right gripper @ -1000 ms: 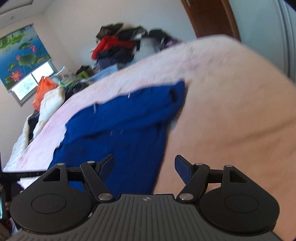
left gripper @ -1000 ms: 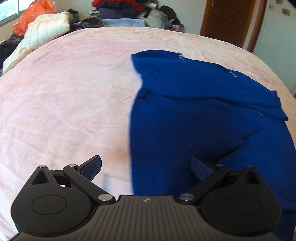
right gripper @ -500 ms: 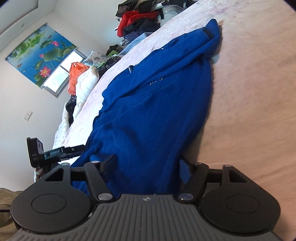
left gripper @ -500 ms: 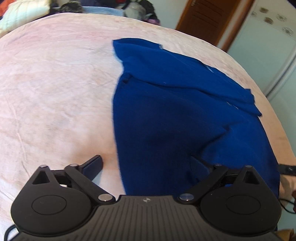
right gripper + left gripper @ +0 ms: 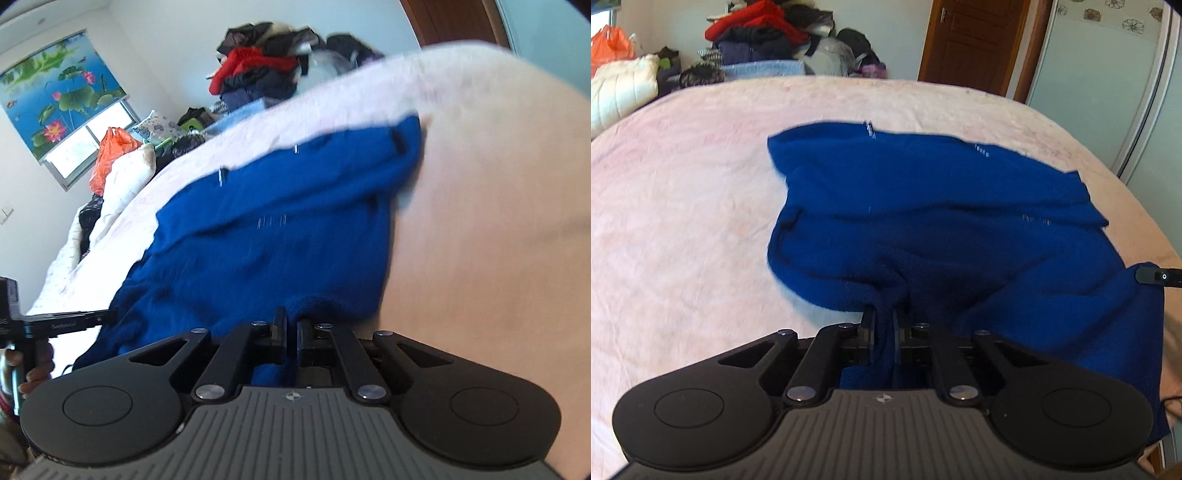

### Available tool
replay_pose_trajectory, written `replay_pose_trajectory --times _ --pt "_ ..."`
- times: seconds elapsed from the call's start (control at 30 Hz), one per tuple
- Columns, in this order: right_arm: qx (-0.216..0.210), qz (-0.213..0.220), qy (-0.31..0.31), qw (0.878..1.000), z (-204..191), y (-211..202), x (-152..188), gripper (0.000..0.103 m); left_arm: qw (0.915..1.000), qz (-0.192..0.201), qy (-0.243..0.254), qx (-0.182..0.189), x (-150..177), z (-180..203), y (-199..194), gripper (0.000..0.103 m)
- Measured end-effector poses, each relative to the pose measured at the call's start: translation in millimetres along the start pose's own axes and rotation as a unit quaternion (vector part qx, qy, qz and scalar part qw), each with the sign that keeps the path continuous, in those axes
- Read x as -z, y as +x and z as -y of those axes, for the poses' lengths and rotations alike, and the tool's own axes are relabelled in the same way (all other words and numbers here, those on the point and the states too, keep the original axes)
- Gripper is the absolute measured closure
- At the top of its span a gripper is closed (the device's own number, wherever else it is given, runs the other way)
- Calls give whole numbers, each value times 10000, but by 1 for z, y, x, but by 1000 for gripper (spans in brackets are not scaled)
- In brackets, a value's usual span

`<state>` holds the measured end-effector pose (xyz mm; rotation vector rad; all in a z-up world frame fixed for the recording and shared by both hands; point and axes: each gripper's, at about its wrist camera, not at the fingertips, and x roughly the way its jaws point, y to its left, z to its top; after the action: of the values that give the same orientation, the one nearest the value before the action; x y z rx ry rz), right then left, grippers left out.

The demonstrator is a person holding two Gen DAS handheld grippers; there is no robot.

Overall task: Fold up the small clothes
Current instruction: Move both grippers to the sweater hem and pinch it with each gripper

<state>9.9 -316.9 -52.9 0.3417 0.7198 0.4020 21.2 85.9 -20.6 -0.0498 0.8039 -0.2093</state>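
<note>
Both grippers — left (image 5: 882,325) and right (image 5: 291,325), open half a second ago — now have their fingers clamped on the near hem of the blue knit sweater (image 5: 942,206) on the pink bed (image 5: 683,192), so the fold can begin.

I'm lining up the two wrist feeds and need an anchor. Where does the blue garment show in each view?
Left wrist: the blue garment fills the centre and right, its near edge pinched in the left gripper.
Right wrist: the blue garment runs from centre to lower left, its near edge pinched in the right gripper.
Shared landmark: the red clothing on the pile beyond the bed.
</note>
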Motion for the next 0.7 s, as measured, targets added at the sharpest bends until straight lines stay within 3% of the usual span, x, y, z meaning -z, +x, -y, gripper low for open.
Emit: replay_pose_trajectory --times 0.13,0.23,0.33,0.43,0.53,0.6,0.7 --pt "342 151 -492 9981 -2 17 -28 97 9995 160 -152 -219 -23 0 17 94" --pt "644 217 -652 9956 1 38 -42 96 9994 52 -213 -251 -33 -3 34 94" --pt "740 28 -248 9969 14 55 -45 82 9988 -134 -427 -182 -33 -12 39 93" --pt "704 124 -33 9974 16 46 -33 60 9981 -113 -601 -62 -28 -26 29 90" --pt "808 272 19 9964 14 26 -19 39 9970 -92 -745 -171 -22 -40 15 69" --pt "827 275 110 9961 14 12 -11 38 9960 -14 -874 -167 -15 -49 4 34" --pt "593 126 381 9974 15 -4 2 38 9945 57 -1045 76 -2 -56 -13 28"
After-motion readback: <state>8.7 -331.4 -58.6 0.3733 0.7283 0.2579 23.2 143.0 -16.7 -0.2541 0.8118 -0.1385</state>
